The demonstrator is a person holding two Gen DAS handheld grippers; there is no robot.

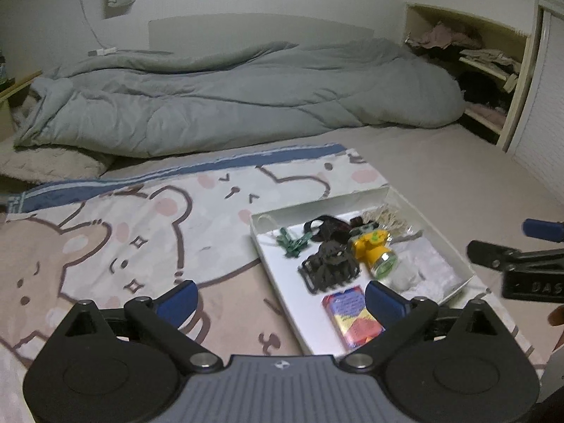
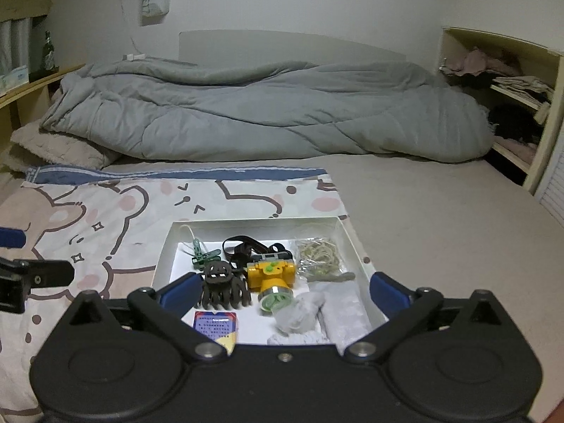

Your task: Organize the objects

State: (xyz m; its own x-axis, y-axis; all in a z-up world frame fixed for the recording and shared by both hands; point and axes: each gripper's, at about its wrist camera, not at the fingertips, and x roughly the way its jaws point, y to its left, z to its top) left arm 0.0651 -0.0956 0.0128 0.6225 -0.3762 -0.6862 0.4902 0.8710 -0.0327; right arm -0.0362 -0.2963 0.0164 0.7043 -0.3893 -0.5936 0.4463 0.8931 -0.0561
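Both the left tongs [image 1: 280, 299] and right tongs [image 2: 283, 292] are gaping wide, gripping nothing. They are hovering over a white tray [image 2: 356, 246] holding a yellow headlamp [image 2: 271, 273].

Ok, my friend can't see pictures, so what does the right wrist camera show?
A white tray on a bear-print sheet holds a yellow headlamp, a dark hair claw, green clothespins and rubber bands. The right hand-held gripper is open and empty above it.

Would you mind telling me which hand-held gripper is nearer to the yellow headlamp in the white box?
Right. The right hand-held gripper hangs open directly over the near end of the white box, facing the yellow headlamp. The left hand-held gripper, also open, sits off the box's left side.
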